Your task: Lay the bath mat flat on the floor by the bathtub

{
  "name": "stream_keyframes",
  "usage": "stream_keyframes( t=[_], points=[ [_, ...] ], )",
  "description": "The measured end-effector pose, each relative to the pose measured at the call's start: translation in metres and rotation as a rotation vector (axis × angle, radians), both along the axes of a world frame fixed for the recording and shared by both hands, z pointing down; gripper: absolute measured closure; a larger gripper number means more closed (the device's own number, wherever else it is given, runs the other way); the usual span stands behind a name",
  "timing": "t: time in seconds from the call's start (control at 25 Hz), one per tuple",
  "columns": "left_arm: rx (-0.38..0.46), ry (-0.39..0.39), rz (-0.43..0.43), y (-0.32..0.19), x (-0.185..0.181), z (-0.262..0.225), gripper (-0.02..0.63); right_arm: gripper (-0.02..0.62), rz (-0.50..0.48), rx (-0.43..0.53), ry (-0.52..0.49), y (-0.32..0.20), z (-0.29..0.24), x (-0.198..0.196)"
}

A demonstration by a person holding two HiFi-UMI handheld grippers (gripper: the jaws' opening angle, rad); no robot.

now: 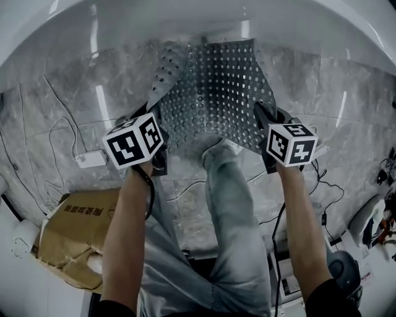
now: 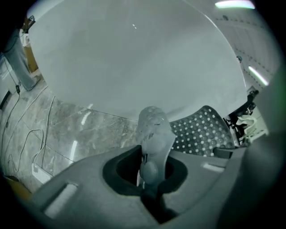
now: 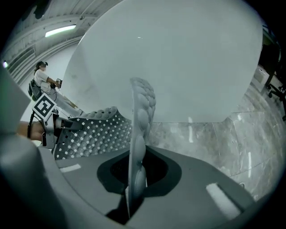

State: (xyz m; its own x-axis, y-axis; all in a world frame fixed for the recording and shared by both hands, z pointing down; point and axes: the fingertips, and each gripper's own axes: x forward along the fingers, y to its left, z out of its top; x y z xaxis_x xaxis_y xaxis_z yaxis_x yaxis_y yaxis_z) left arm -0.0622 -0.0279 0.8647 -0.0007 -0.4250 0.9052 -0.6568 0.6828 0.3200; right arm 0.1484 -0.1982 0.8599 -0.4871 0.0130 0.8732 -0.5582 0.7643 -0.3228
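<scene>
A grey perforated bath mat (image 1: 213, 93) with small square holes hangs between my two grippers above the marble floor, its far edge close to the white bathtub (image 1: 185, 18). My left gripper (image 1: 158, 143) is shut on the mat's near left corner, whose edge (image 2: 154, 134) curls up between the jaws. Across from it my right gripper (image 1: 265, 133) is shut on the near right corner, and that mat edge (image 3: 138, 134) stands upright in its jaws. The tub's white side (image 2: 134, 58) fills both gripper views (image 3: 178, 58).
Grey marble floor (image 1: 74, 93) runs along the tub. A white power strip (image 1: 91, 160) with cables lies at left, a cardboard box (image 1: 77, 232) at lower left. More cables and gear (image 1: 371, 217) sit at right. The person's leg (image 1: 232, 204) stands below the mat.
</scene>
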Motion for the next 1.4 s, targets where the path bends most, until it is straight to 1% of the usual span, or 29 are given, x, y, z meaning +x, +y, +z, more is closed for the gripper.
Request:
stream_keyframes(
  t=[0.16,0.28,0.4,0.56,0.76,0.88,1.0,1.2,1.4],
  points=[
    [-0.034,-0.003,0.036,-0.005,0.004,0.025,0.583,0.569,0.005,-0.010,0.011,-0.004,0.026,0.005],
    [-0.061,0.009,0.064,-0.015,0.008,0.045,0.583,0.569,-0.016,0.006,0.031,-0.006,0.040,0.007],
    [-0.095,-0.017,0.109,-0.023,0.008,0.062,0.583,0.569,-0.029,0.005,0.039,-0.011,0.053,0.008],
    [-0.096,-0.012,0.122,-0.032,0.010,0.077,0.583,0.569,0.003,-0.010,0.046,-0.017,0.069,0.015],
    [-0.122,-0.038,0.153,-0.043,-0.004,0.094,0.583,0.569,0.073,-0.032,0.040,-0.034,0.090,0.018],
    [-0.152,-0.040,0.182,-0.044,-0.009,0.106,0.582,0.569,0.074,-0.042,0.049,-0.039,0.102,0.018],
    [-0.186,-0.042,0.203,-0.043,-0.014,0.122,0.581,0.569,0.057,-0.032,0.075,-0.048,0.115,0.016],
    [-0.238,-0.036,0.197,-0.028,-0.019,0.145,0.578,0.569,0.052,-0.020,0.127,-0.054,0.133,0.023],
    [-0.275,-0.055,0.202,-0.015,-0.023,0.166,0.577,0.568,0.060,-0.005,0.200,-0.055,0.157,0.038]
  ],
)
